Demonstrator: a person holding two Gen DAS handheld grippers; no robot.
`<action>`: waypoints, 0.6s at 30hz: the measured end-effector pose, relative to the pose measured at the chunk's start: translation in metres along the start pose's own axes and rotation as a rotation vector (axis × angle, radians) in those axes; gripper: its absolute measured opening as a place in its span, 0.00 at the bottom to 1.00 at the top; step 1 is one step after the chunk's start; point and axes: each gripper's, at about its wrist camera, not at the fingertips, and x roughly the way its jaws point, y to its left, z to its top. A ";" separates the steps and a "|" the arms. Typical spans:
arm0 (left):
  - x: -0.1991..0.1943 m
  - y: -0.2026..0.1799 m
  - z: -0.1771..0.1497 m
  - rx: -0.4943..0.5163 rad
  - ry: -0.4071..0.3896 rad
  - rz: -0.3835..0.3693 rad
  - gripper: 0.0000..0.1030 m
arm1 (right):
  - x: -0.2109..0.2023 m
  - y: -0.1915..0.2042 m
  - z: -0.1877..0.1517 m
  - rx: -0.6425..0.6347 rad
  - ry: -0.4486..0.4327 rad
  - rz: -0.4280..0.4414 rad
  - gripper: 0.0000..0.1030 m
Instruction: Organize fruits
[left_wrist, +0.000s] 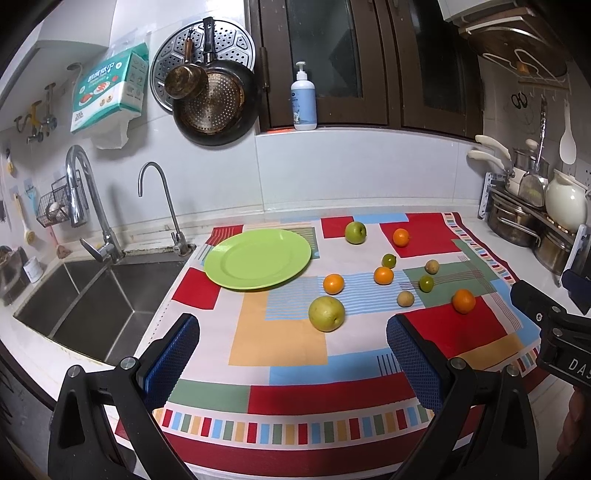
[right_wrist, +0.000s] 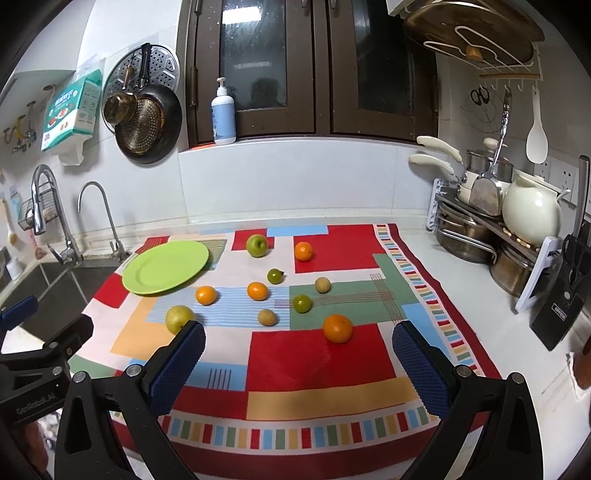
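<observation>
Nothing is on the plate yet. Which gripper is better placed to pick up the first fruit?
Probably left: the open left gripper faces the yellow-green pear directly, with the green plate on its side. The right gripper fronts the large orange, farther from it.

We see both views evenly lit from overhead, fairly bright and slightly cool. Fruits cast soft, short shadows toward four o'clock on the patterned cloth (left_wrist: 295, 354). A mild sheen lies on the green plate (left_wrist: 257, 258) and the white wall tiles (right_wrist: 295, 177). Fisheye distortion bends straight lines strongly, with black vignetting in every corner. Focus is sharp centrally, softening slightly toward the rims.
</observation>
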 end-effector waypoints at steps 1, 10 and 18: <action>0.000 0.000 0.000 0.000 -0.001 0.000 1.00 | 0.000 0.000 0.000 -0.001 0.000 0.000 1.00; -0.008 0.005 -0.001 0.009 -0.036 -0.006 1.00 | -0.003 0.004 0.000 0.001 -0.007 -0.003 1.00; -0.011 0.003 -0.001 0.014 -0.043 -0.012 1.00 | -0.006 0.007 0.000 0.008 -0.011 -0.015 1.00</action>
